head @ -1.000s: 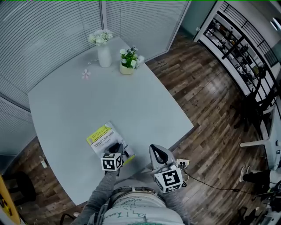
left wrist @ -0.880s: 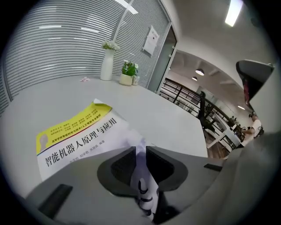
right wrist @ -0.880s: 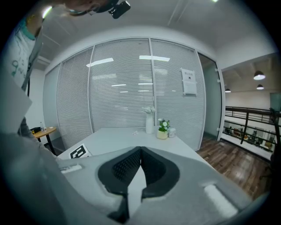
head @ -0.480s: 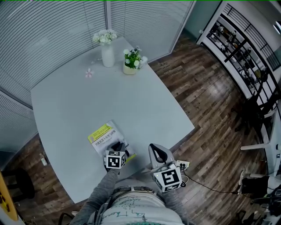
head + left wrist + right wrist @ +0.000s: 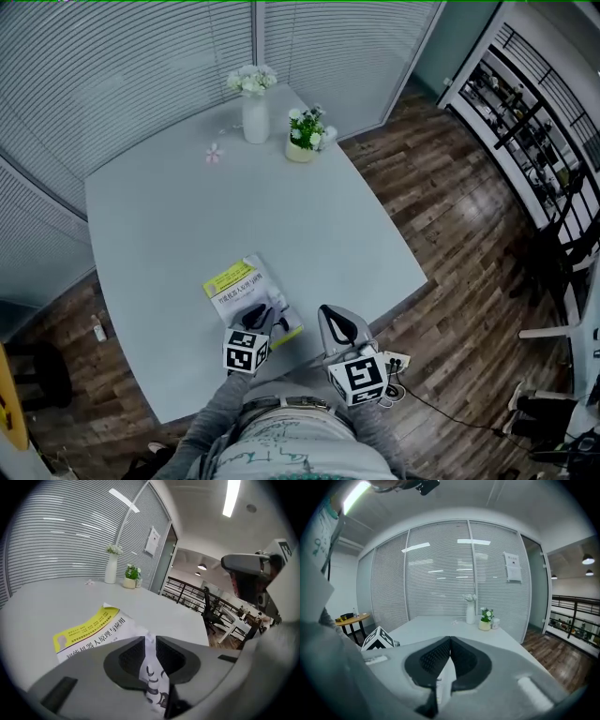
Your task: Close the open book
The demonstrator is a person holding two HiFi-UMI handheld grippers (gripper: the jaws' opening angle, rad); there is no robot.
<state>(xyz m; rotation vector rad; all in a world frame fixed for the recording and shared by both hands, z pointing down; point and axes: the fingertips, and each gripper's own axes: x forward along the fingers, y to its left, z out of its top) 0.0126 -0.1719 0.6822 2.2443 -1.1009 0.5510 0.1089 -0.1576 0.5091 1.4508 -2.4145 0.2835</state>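
The book (image 5: 239,284) lies on the grey table (image 5: 187,216) near its front edge, its yellow and white cover facing up. My left gripper (image 5: 269,317) is over the book's near right end. In the left gripper view the cover (image 5: 89,632) lies flat ahead, and a printed white sheet of the book runs up through the narrow gap of my left gripper (image 5: 151,645), whose pads close on it. My right gripper (image 5: 330,317) hovers past the table's front edge, right of the book. In the right gripper view its (image 5: 450,643) tips meet, shut and empty.
A tall white vase of flowers (image 5: 255,114), a small potted plant (image 5: 304,139) and a pink flower (image 5: 215,155) stand at the table's far end. Blinds line the wall behind. Wooden floor with a cable and plug (image 5: 398,361) lies to the right.
My left gripper has risen a little at the book's near end, keeping its hold. The head view has swung so the table sits further right. The right gripper has barely shifted.
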